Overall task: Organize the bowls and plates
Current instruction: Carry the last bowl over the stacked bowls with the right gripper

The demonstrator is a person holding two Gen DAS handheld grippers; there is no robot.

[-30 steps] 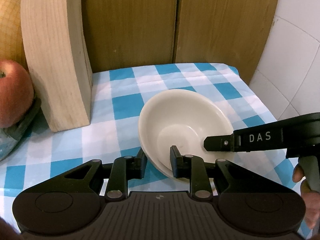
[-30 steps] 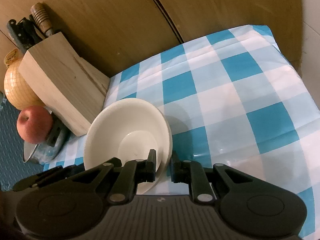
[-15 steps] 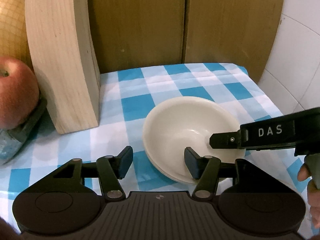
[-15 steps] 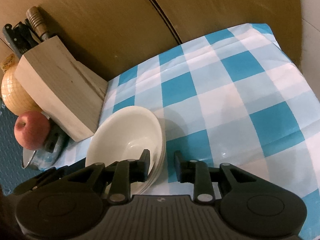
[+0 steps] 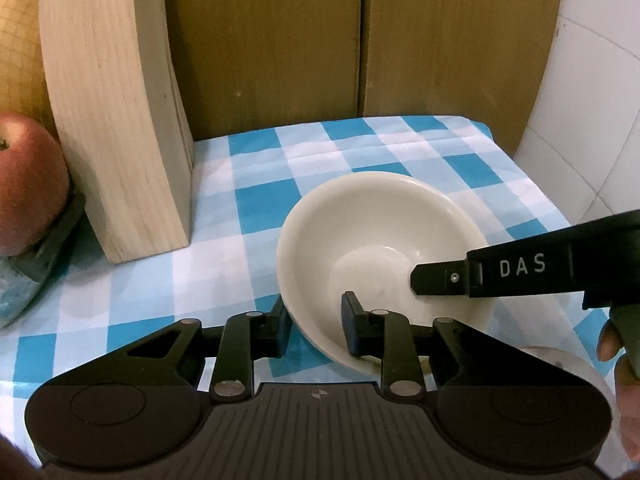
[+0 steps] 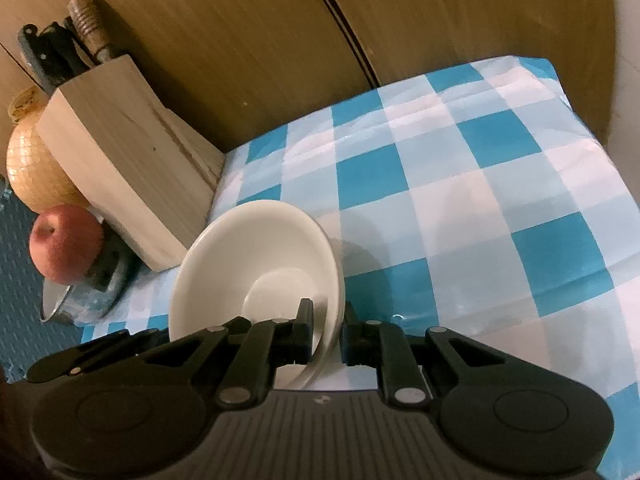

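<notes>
A white bowl (image 5: 372,224) (image 6: 256,248) sits tilted on the blue checked cloth, and a second rim shows just under it in the right wrist view. My left gripper (image 5: 316,324) is closing on the bowl's near rim, one pad outside the wall and one inside, both pressing on it. My right gripper (image 6: 326,330) is shut on the rim at the bowl's right side. One of its fingers (image 5: 440,284), marked DAS, reaches into the bowl in the left wrist view.
A wooden knife block (image 5: 116,128) (image 6: 120,160) stands left of the bowl. Beyond it are an apple (image 5: 24,184) (image 6: 66,244) and a netted melon (image 6: 32,172). Wooden cabinet doors (image 5: 360,40) close the back and a tiled wall (image 5: 592,120) the right. A hand (image 5: 624,360) shows at the right edge.
Half a second ago both grippers stood open and the bowl lay flat on the cloth. Both have since closed on its rim, and the bowl is tilted again.
</notes>
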